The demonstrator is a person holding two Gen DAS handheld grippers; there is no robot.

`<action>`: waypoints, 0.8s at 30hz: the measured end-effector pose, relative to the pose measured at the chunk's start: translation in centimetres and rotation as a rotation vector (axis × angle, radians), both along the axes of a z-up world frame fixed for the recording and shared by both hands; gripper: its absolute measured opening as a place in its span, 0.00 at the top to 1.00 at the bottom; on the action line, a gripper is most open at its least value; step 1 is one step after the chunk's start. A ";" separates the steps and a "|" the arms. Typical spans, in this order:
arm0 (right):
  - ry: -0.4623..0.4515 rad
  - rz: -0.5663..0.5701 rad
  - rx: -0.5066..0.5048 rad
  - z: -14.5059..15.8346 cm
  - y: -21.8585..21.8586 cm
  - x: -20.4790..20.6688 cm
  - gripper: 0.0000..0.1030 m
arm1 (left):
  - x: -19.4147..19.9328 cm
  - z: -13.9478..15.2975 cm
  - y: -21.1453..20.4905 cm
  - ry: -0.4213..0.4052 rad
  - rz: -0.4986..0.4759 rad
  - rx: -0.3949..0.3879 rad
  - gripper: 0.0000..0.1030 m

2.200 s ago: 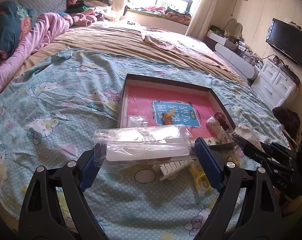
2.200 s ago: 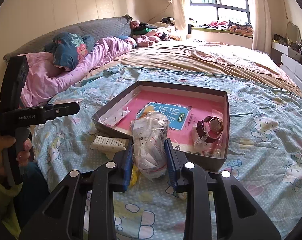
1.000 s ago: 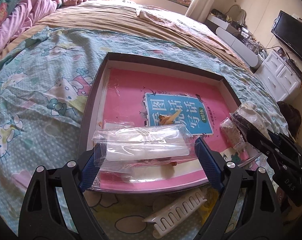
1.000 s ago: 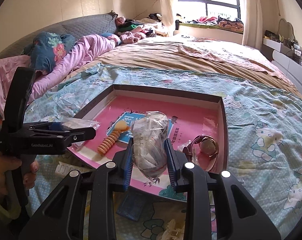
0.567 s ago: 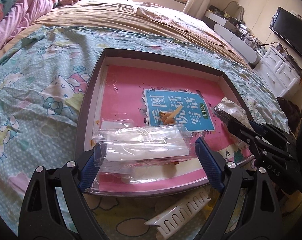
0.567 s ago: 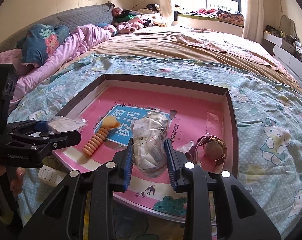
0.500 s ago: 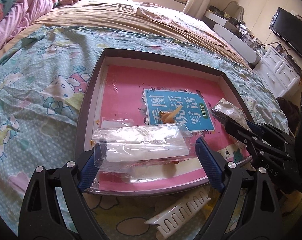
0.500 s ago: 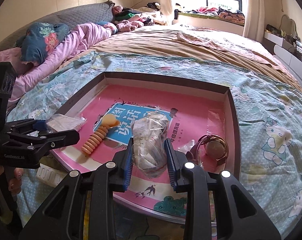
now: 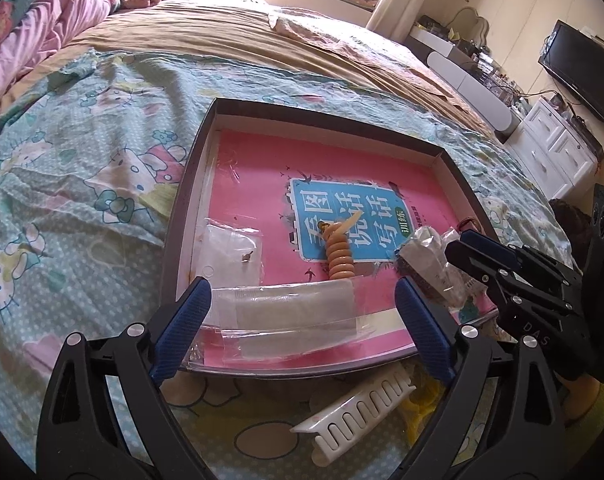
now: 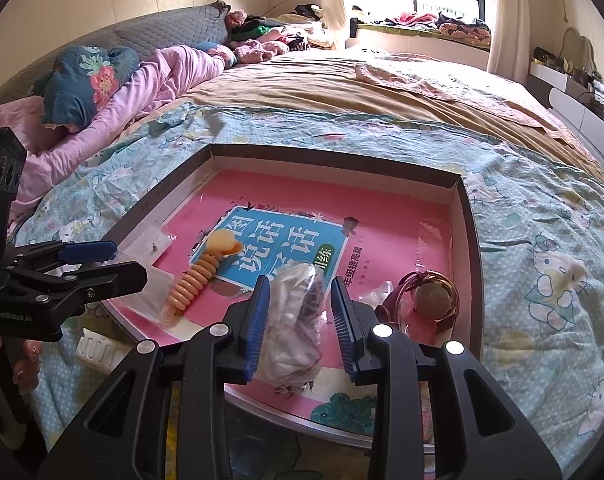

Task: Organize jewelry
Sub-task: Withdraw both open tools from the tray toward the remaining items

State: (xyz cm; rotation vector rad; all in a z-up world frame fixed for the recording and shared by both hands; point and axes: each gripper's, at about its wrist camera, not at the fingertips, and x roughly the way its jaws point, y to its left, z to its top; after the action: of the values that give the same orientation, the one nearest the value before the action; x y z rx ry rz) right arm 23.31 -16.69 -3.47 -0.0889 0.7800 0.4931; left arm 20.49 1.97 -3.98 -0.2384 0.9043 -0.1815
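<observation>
Left claw [image 9: 302,320] has spread and let its clear packet [image 9: 290,314] drop into the tray [image 9: 190,184], lower frame; right claw [image 10: 298,316] still pinches a crumpled bag [image 10: 294,320].

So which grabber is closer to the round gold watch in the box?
The right. The right gripper, holding a crinkly bag, sits just beside the watch; the left gripper is across the box.

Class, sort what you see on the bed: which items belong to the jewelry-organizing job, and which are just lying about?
Job:
- tray
- flat clear bag
- crumpled bag
- orange bracelet
- watch

Lying about:
- white comb
- pink blanket
- TV
</observation>
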 end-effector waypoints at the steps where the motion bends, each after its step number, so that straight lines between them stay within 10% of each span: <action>1: -0.004 -0.002 0.005 0.2 -0.1 -0.1 0.68 | 0.0 0.1 0.1 -0.003 0.002 -0.001 0.16; 12: -0.044 -0.060 0.089 3.0 -2.9 -2.0 0.28 | -1.3 2.1 0.7 -0.042 0.024 -0.017 0.16; 24: -0.106 -0.079 0.136 6.0 -4.9 -4.7 0.20 | -3.4 5.0 1.6 -0.099 0.068 -0.021 0.09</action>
State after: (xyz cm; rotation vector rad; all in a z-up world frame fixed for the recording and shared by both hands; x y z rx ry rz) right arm 18.62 -21.57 2.50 0.0415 0.6426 0.4609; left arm 17.10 3.57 1.05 -0.2773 0.7953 -0.1383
